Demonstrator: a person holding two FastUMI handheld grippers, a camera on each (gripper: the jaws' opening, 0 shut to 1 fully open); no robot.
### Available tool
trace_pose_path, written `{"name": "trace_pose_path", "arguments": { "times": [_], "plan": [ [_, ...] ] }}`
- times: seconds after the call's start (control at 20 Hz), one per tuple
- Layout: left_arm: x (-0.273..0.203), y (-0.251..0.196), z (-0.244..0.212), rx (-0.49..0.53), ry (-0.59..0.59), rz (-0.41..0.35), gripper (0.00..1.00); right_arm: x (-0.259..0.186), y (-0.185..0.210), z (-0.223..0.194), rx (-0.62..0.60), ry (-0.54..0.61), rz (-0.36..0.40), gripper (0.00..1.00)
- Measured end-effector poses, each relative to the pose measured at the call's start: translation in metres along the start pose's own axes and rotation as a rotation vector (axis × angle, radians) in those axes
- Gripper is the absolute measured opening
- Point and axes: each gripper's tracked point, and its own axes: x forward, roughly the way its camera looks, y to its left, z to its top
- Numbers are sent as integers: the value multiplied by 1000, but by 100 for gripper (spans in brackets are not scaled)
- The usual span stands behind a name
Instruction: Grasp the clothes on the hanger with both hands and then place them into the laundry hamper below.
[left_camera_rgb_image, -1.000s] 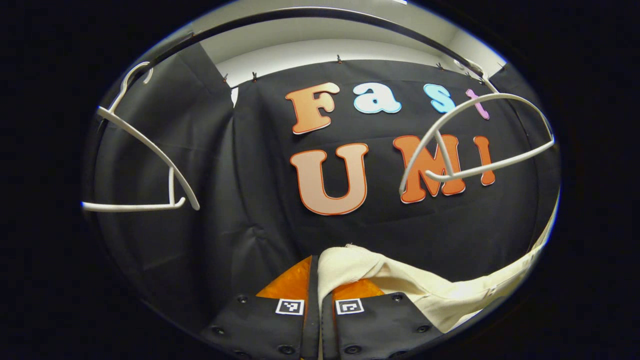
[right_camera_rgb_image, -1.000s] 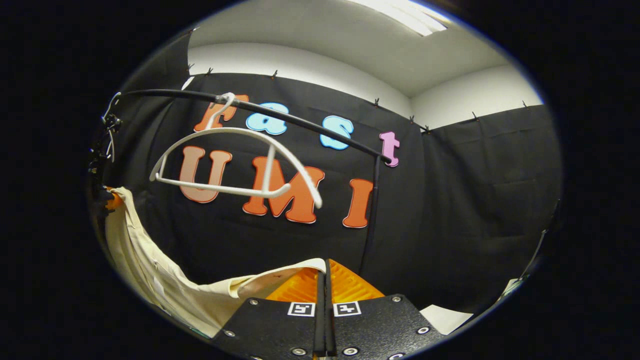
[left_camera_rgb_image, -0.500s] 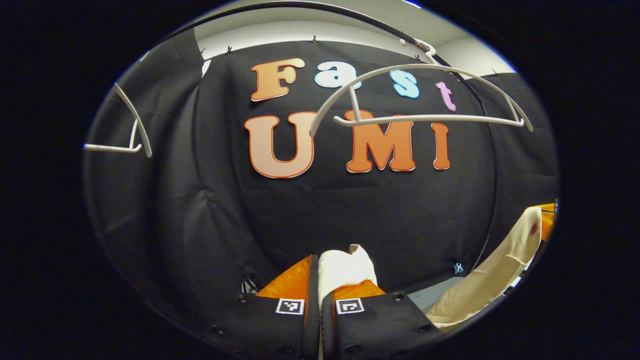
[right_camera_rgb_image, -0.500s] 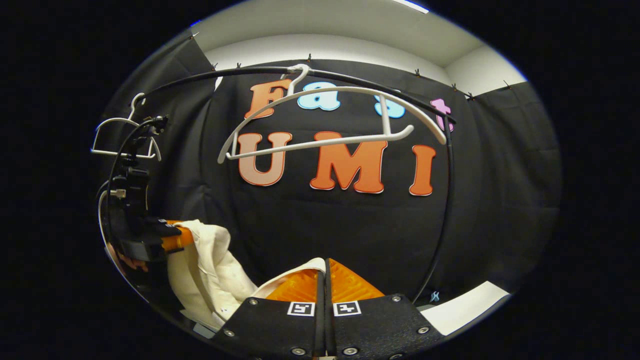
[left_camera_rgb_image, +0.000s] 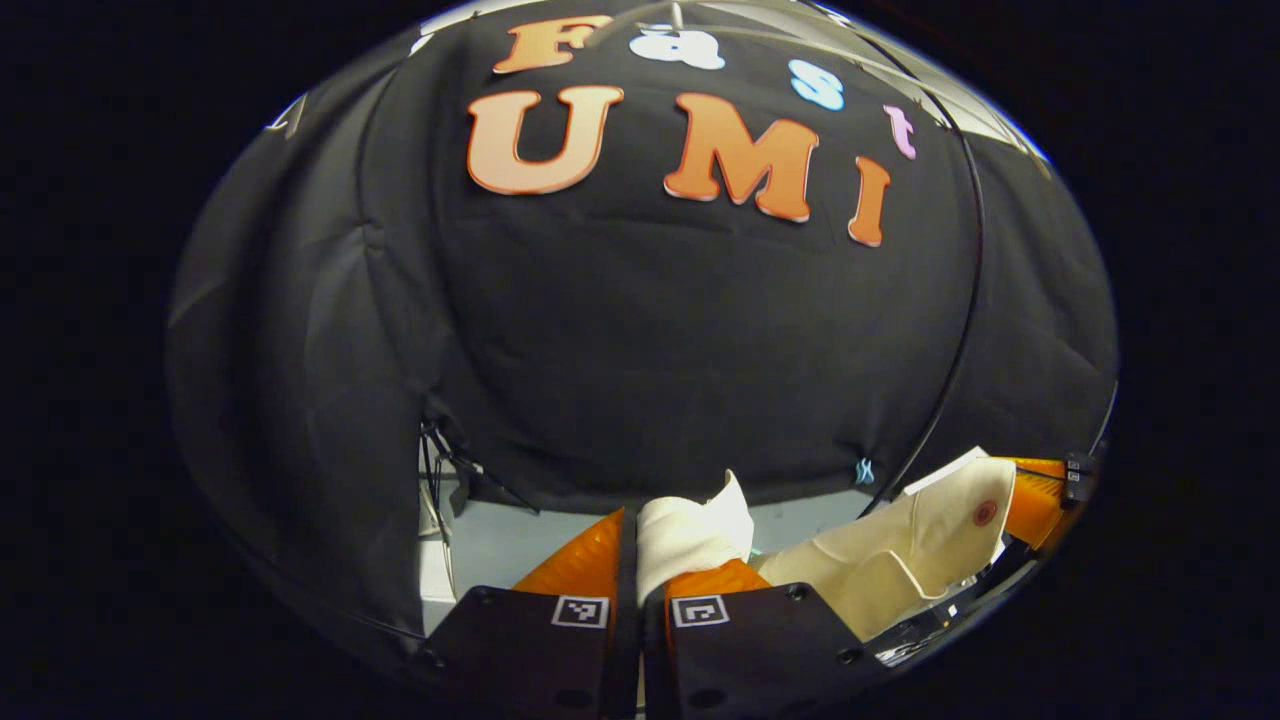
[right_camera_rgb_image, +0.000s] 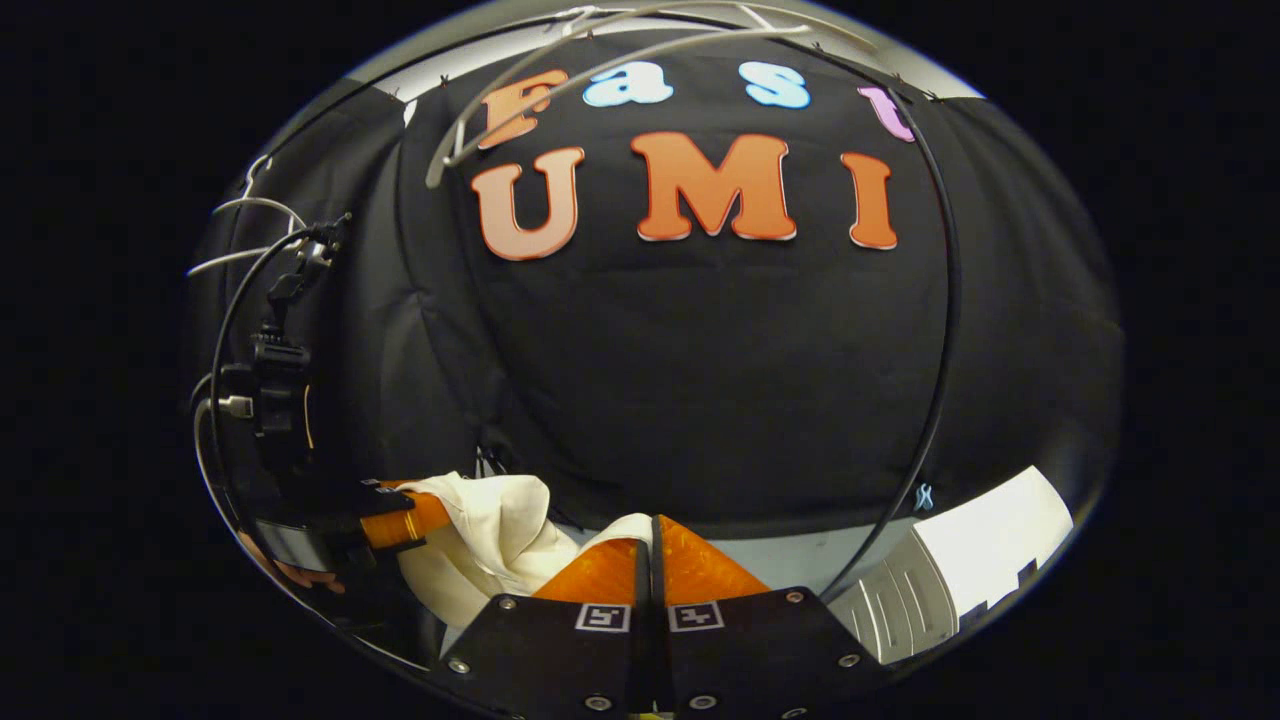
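A cream garment (left_camera_rgb_image: 900, 555) hangs slack between the two grippers, off its hanger. My left gripper (left_camera_rgb_image: 640, 525) is shut on a bunched fold of it (left_camera_rgb_image: 690, 535) that sticks up between the orange fingers. The right gripper (left_camera_rgb_image: 1040, 495) shows at the far right of the left gripper view, holding the other end. In the right gripper view my right gripper (right_camera_rgb_image: 648, 530) is shut on a thin edge of the garment (right_camera_rgb_image: 490, 530), and the left gripper (right_camera_rgb_image: 390, 520) sits low at the left with cloth in it. An empty white hanger (right_camera_rgb_image: 600, 50) hangs on the black rail at the top.
A second white hanger (right_camera_rgb_image: 250, 235) hangs at the far left of the rail. The rail's black upright (right_camera_rgb_image: 935, 330) curves down on the right. A white ribbed object (right_camera_rgb_image: 960, 570) sits at the lower right on the pale floor (left_camera_rgb_image: 500, 545). A hand (right_camera_rgb_image: 290, 572) holds the left gripper.
Both grippers have come down with the garment; the hangers and rail have slid up and largely out of the views, and the floor now shows. The two grippers are closer together.
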Motion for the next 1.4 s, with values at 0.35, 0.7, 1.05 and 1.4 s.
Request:
{"name": "trace_pose_path", "arguments": {
  "times": [0.35,0.7,1.05,1.4],
  "plan": [
    [28,-16,-113,41,269,-20,10,36,-11,-117,-14,244,-26,0],
    [40,-16,-170,49,428,11,10,55,-9,-170,-38,365,-41,3],
    [30,-3,-187,72,484,19,63,46,-2,-190,-7,413,-40,37],
    [22,17,-204,18,506,60,99,26,-6,-244,56,597,-58,83]
  ]
}}
